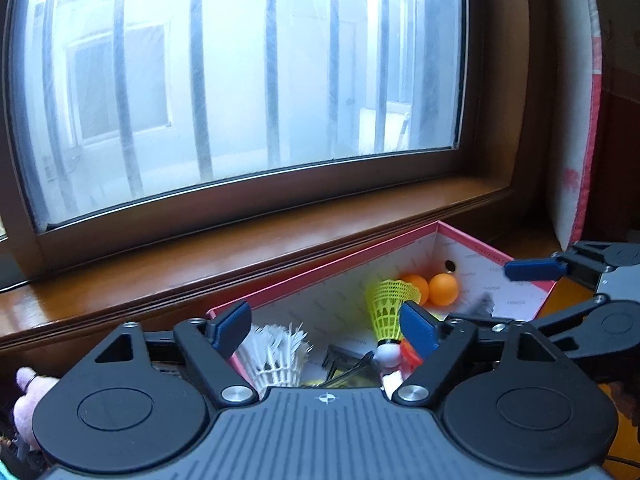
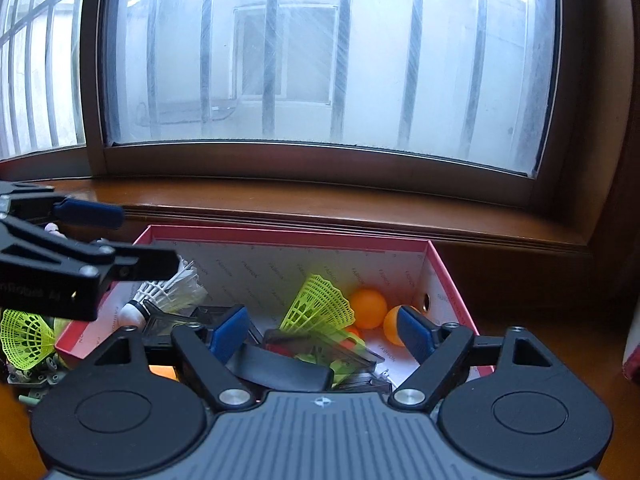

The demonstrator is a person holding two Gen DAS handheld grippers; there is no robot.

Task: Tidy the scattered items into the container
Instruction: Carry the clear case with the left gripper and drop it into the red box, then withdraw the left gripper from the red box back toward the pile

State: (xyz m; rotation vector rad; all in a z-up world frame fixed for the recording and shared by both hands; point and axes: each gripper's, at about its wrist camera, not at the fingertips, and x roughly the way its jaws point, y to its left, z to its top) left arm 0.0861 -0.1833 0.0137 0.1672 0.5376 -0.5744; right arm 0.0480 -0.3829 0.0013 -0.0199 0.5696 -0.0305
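Both tools, left (image 1: 324, 326) and right (image 2: 322, 332), gape empty over the box (image 2: 288, 236); I risk knocking the yellow shuttlecock (image 2: 318, 304) out.

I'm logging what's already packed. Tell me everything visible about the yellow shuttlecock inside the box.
The yellow shuttlecock has a neon yellow-green mesh skirt, plastic by its look, and a white rounded cork. It lies tilted inside the pink-rimmed box, its skirt flaring toward the back wall. Two orange balls sit right beside its skirt. Its lower part rests among dark clips. Neither gripper holds it.
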